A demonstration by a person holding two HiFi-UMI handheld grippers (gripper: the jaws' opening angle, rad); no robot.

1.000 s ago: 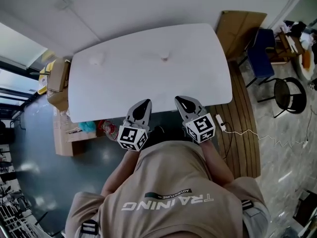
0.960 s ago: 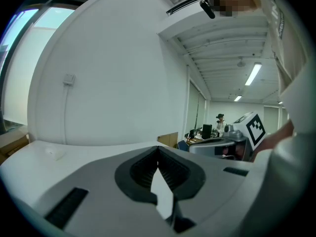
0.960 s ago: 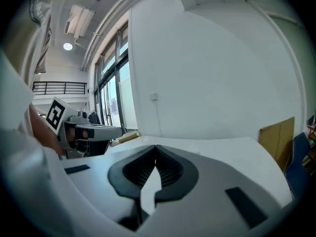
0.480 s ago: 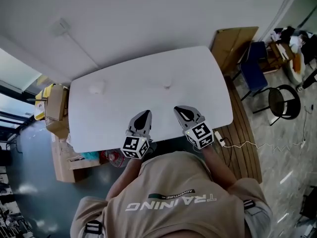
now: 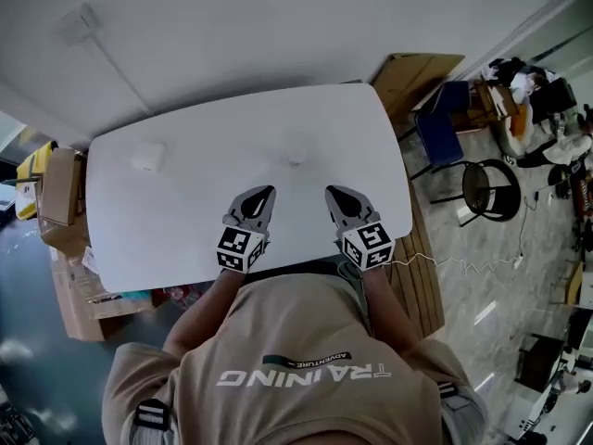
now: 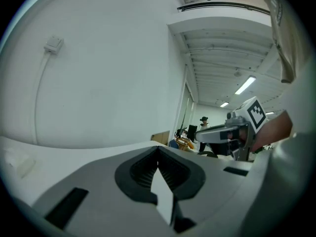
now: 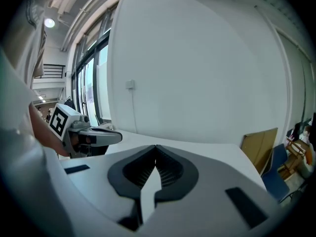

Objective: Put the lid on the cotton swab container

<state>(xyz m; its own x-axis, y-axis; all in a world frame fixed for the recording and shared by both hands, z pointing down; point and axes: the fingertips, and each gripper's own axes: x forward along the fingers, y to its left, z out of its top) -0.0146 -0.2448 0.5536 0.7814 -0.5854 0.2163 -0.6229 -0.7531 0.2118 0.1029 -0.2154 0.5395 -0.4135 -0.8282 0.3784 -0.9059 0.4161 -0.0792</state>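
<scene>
Left gripper (image 5: 262, 196) and right gripper (image 5: 335, 195) both pinched shut, empty, now further in over the table (image 5: 185, 211) than before.

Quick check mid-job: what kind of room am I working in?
Probably an office or lab workspace: a white table against a plain wall, cardboard boxes on the floor beside it, and chairs to the right.
</scene>
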